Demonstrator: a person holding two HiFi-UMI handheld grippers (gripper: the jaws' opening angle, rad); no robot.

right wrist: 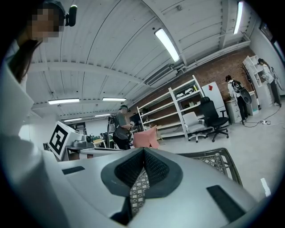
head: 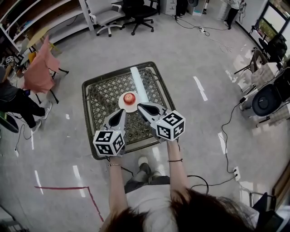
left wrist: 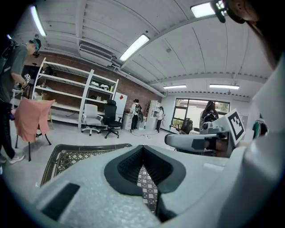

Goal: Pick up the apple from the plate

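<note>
A red apple (head: 129, 98) sits on a small white plate (head: 122, 104) near the middle of a low lattice-topped table (head: 102, 93). My left gripper (head: 122, 112) hovers over the table just near-left of the plate, jaws shut and empty. My right gripper (head: 139, 105) has its tip at the plate's near-right rim, also shut with nothing in it. In the left gripper view the closed jaws (left wrist: 142, 150) show only lattice (left wrist: 75, 155) beyond, with the right gripper (left wrist: 196, 141) alongside. In the right gripper view the jaws (right wrist: 143, 152) meet over the table (right wrist: 216, 158). Neither gripper view shows the apple.
A pale strip (head: 138, 80) lies across the tabletop behind the plate. Office chairs (head: 136, 13) stand at the far side, a chair draped in pink cloth (head: 40, 65) and a person (head: 16, 102) at the left. Cables (head: 226, 131) trail on the floor at right.
</note>
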